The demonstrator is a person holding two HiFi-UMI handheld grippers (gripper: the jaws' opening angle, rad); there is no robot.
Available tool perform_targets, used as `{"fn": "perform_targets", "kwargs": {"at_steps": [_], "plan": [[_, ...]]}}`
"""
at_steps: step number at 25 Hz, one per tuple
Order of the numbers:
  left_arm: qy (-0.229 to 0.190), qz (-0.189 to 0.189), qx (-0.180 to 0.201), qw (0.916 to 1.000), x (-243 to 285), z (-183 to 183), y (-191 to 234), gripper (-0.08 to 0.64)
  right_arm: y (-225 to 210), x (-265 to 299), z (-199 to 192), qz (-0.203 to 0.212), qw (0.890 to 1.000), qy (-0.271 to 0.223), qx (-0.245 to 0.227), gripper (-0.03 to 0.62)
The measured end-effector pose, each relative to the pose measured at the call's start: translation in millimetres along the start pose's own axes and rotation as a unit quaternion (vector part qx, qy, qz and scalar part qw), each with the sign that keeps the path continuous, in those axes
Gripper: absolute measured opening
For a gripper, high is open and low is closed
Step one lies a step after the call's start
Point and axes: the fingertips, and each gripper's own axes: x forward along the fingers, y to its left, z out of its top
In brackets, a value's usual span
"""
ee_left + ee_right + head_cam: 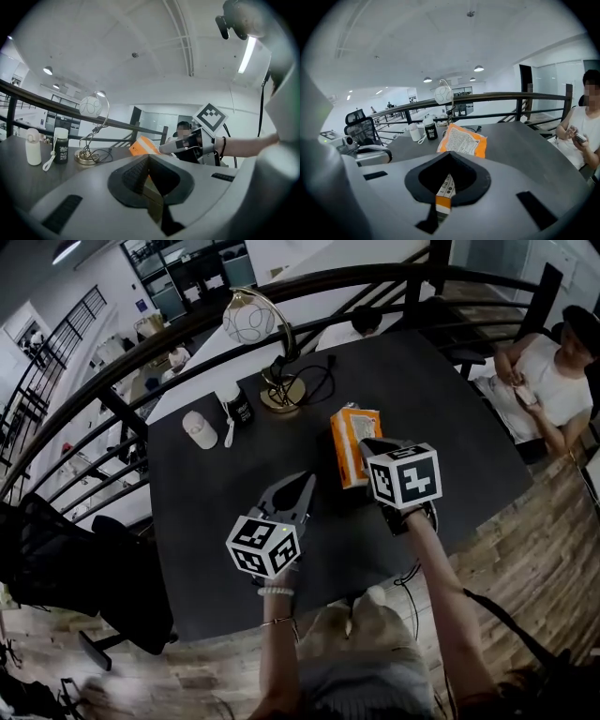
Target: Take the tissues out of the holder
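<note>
An orange tissue pack hangs above the dark table, and my right gripper is shut on its near end. In the right gripper view the pack sticks out past the jaws, with its orange edge pinched between them. The left gripper view shows the pack ahead, held by the right gripper. My left gripper hovers left of the pack and apart from it. Its jaws meet at the tip, and I see nothing held. No holder is in view.
At the table's far side stand a globe lamp with its cord, a dark bottle and a white container. A curved railing runs behind. A person sits at the right, and a black chair stands at the left.
</note>
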Motion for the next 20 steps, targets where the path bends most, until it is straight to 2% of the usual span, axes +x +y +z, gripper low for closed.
{"fn": "perform_targets", "kwargs": {"at_steps": [4,10,20], "plan": [[-0.006,-0.001,0.010,0.9999,6.3,10.3,-6.4,0.008,-1.8,-6.4,3.3,0.009,1.000,-0.013,0.018,0.012],[-0.010,0.008,0.012,0.9998,23.2,11.9,-20.5,0.008,-17.8,-17.9,9.8,0.019,0.999,-0.029,0.011,0.012],[-0.022,0.012,0.006,0.9997,69.5,13.7,-72.4,0.008,-77.0,-42.1,10.7,0.035,0.999,-0.034,-0.001,0.012]]}}
